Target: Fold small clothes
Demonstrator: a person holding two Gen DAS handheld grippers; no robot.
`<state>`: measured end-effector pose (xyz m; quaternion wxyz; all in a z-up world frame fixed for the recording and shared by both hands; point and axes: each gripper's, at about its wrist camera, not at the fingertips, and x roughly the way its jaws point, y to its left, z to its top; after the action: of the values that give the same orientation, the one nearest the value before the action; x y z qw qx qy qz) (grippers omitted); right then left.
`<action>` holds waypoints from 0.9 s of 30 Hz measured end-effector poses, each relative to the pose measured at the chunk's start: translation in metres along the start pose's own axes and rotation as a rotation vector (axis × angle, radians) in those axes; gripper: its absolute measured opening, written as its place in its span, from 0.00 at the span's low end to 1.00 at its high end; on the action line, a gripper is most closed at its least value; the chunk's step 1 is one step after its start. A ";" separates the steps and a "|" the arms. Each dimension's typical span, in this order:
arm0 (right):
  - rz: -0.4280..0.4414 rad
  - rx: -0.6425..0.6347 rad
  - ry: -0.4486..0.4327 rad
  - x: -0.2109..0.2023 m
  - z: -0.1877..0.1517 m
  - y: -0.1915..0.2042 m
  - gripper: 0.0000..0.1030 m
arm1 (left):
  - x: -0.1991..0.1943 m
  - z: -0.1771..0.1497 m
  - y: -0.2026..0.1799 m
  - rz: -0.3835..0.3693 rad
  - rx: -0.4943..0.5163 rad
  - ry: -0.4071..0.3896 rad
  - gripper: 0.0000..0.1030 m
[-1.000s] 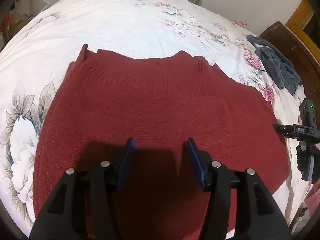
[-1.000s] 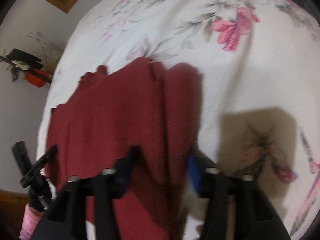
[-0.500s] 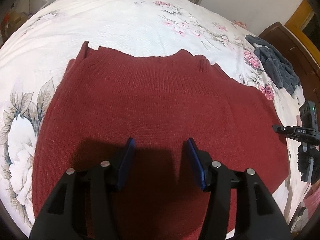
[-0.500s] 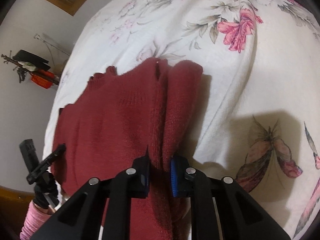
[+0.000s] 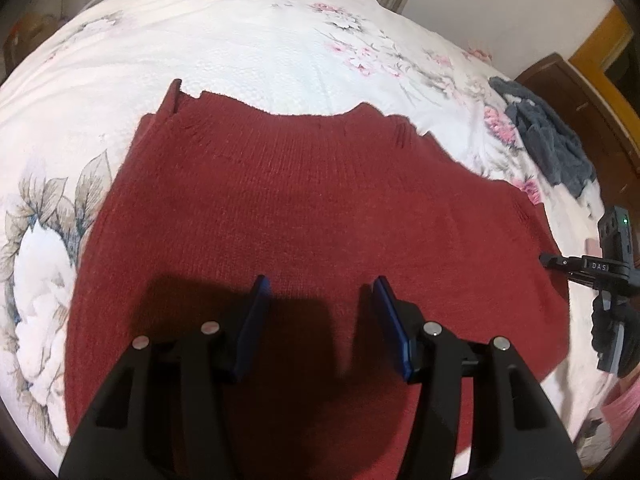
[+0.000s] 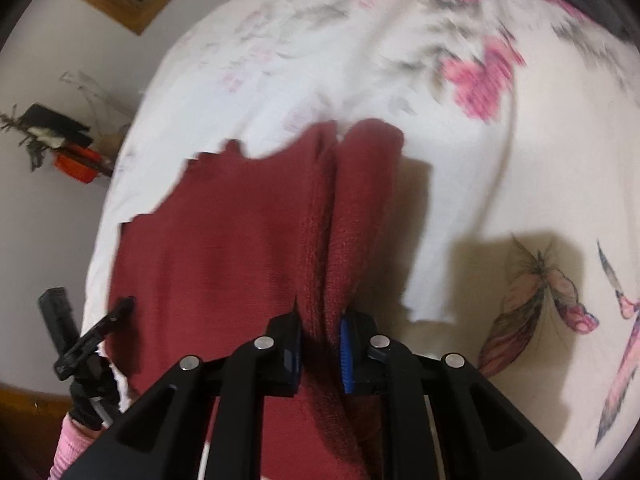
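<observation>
A dark red knitted sweater lies spread flat on a bed covered with a white flowered bedspread, filling most of the near half of the bed in the left wrist view, its neckline edge toward the far side. The left gripper hovers over the sweater's near part with its blue-padded jaws spread wide and nothing between them, just as it did in the two earlier frames; its shadow falls on the knit below. The right gripper has its jaws clenched on a raised ridge of the sweater along the garment's right edge, the fold of knit pinched between the blue pads. A second ago those jaws stood wide apart around the fabric; half a second ago they had closed on it, and the grip is unchanged now, though the right wrist view has gone blurred and the bedspread has shifted in frame, so the gripper is moving. The pinched edge stands up from the bed, with a shadow on the bedspread just beside it. A crumpled grey garment lies near the bed's far right edge, well apart from the sweater. A pink sleeve shows at the lower left of the right wrist view.
</observation>
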<state>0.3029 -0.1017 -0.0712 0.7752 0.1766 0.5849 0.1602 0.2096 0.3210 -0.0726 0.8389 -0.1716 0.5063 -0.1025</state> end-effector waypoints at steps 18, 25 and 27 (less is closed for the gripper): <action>0.045 -0.098 0.117 0.054 0.009 0.154 0.14 | -0.029 -0.007 -0.012 -0.120 0.002 -0.027 0.52; 0.073 -0.017 0.183 0.090 0.006 0.158 0.26 | -0.025 -0.011 0.000 -0.162 -0.060 -0.013 0.52; 0.128 0.016 0.206 0.097 0.004 0.157 0.36 | -0.024 -0.012 0.002 -0.170 -0.072 -0.011 0.52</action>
<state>0.3257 0.0807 -0.0802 0.6977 0.2023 0.6505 0.2218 0.1880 0.3294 -0.0586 0.8233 -0.2446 0.4884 -0.1542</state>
